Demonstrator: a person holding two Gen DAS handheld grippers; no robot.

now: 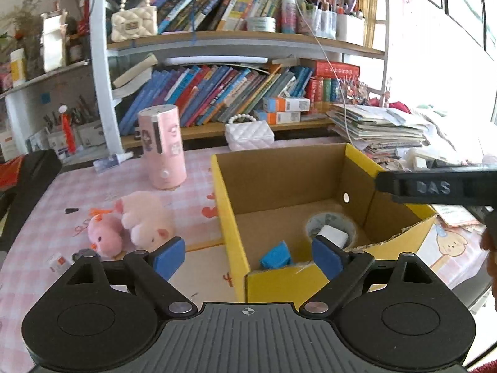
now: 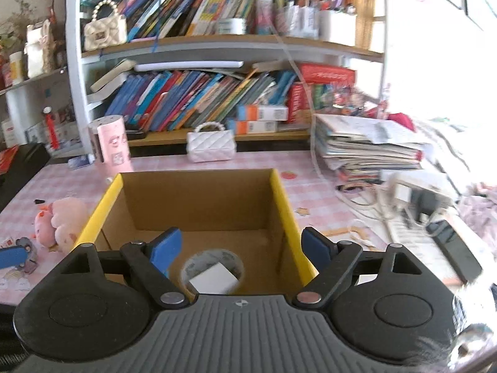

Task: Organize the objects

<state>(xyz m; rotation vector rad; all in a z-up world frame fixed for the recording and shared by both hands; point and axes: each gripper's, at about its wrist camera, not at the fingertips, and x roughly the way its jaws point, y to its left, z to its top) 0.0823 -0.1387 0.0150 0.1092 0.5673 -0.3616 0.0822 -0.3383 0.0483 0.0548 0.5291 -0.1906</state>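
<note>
A yellow cardboard box [image 1: 223,192] stands open on the pink checked table; it also shows in the right wrist view [image 2: 285,199]. Inside lie a roll of tape [image 1: 329,220] with a small white block [image 1: 334,235] on it, and a blue block [image 1: 276,256]. The tape roll [image 2: 212,256] and white block [image 2: 214,278] show below my right gripper [image 2: 239,255], which is open and empty over the box. My left gripper [image 1: 248,256] is open and empty at the box's near left corner. Two pink plush toys [image 1: 130,220] lie left of the box.
A pink cylinder [image 1: 163,146] and a white quilted purse [image 1: 248,135] stand behind the box. A stack of papers [image 1: 379,127] lies at the back right. Bookshelves [image 1: 242,43] rise behind the table. Cables and a black device [image 2: 447,242] lie right of the box.
</note>
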